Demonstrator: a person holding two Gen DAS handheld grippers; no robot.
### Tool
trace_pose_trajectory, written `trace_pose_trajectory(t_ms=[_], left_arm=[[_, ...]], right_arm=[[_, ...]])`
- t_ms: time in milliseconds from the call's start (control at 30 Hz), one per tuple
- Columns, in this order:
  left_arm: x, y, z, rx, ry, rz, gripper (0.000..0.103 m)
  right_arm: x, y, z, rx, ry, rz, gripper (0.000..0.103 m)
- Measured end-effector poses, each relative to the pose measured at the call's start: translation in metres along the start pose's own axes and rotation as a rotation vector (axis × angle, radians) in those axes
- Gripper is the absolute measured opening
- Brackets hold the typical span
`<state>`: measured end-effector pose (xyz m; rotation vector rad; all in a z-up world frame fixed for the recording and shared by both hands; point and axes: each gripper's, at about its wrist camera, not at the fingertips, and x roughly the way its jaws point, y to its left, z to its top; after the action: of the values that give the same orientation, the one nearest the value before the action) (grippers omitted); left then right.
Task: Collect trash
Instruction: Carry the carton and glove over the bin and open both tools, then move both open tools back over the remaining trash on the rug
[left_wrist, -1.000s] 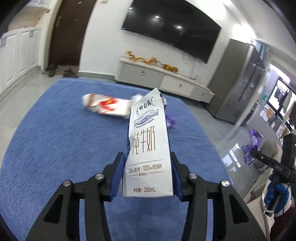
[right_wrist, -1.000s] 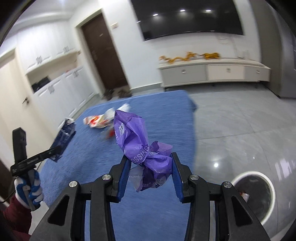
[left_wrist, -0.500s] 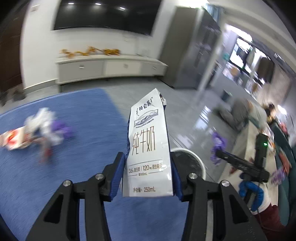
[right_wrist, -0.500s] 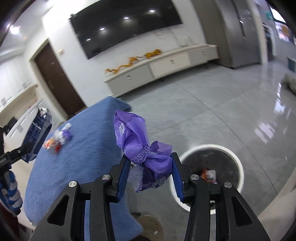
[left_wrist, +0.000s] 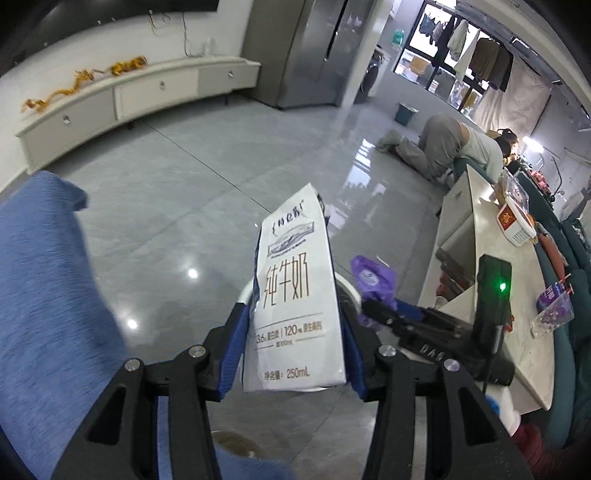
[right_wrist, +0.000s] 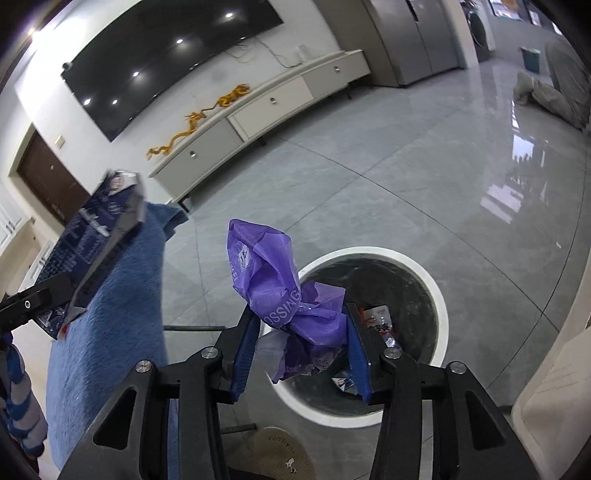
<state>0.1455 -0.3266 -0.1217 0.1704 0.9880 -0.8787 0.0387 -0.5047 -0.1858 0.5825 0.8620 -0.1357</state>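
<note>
Milk carton (left_wrist: 295, 295) stands upright at centre frame, clamped by the left gripper (left_wrist: 293, 350). Right gripper (right_wrist: 299, 350), jaws just widening, holds a purple bag (right_wrist: 284, 295) over the bin (right_wrist: 436, 295), lower centre.

My left gripper (left_wrist: 295, 354) points steeply down, its blue pads (left_wrist: 232, 350) pressed on the milk carton (left_wrist: 295, 306) standing between them. My right gripper (right_wrist: 301, 350) tilts down too; its jaws have just been opening around the purple bag (right_wrist: 291, 295), which, I think, still touches both pads. A gloved hand (right_wrist: 18, 402) shows at the edge.
</note>
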Motion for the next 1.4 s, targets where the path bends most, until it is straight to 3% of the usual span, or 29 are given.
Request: trace_pose_trajectory(t_ms=[67,167,267,467,733,900,1033,1200,1400], left_arm=[[0.016,-0.008,0.007,-0.002,0.011,-0.007,0.048],[0.032,-0.013,0.011,-0.021,0.033,-0.021,0.052],[0.036,-0.011,0.011,-0.023,0.044,-0.018,0.054],[0.019,-0.008,0.0,0.01,0.013,0.07,0.054],[-0.062,0.01,-0.013,-0.035,-0.186,0.299,0.054],[-0.122,0.03,-0.027,-0.091,-0.323,0.438,0.065],[-0.172,0.047,-0.047,-0.144,-0.412,0.526,0.076],[-0.221,0.067,-0.071,-0.189,-0.492,0.619,0.081],[-0.275,0.085,-0.107,-0.257,-0.576,0.692,0.083]], right_arm=[[0.007,-0.006,0.002,0.011,0.004,-0.013,0.048],[0.013,-0.016,0.0,0.03,0.013,-0.032,0.058],[0.013,-0.022,-0.005,0.044,0.017,-0.042,0.059],[0.009,-0.021,-0.011,0.044,0.023,-0.046,0.059],[-0.026,0.019,-0.006,-0.05,-0.043,-0.021,0.059],[-0.057,0.063,0.002,-0.151,-0.109,-0.01,0.063],[-0.085,0.108,0.007,-0.24,-0.171,0.009,0.069],[-0.114,0.159,0.007,-0.333,-0.239,0.035,0.08],[-0.148,0.216,0.004,-0.434,-0.315,0.064,0.085]])
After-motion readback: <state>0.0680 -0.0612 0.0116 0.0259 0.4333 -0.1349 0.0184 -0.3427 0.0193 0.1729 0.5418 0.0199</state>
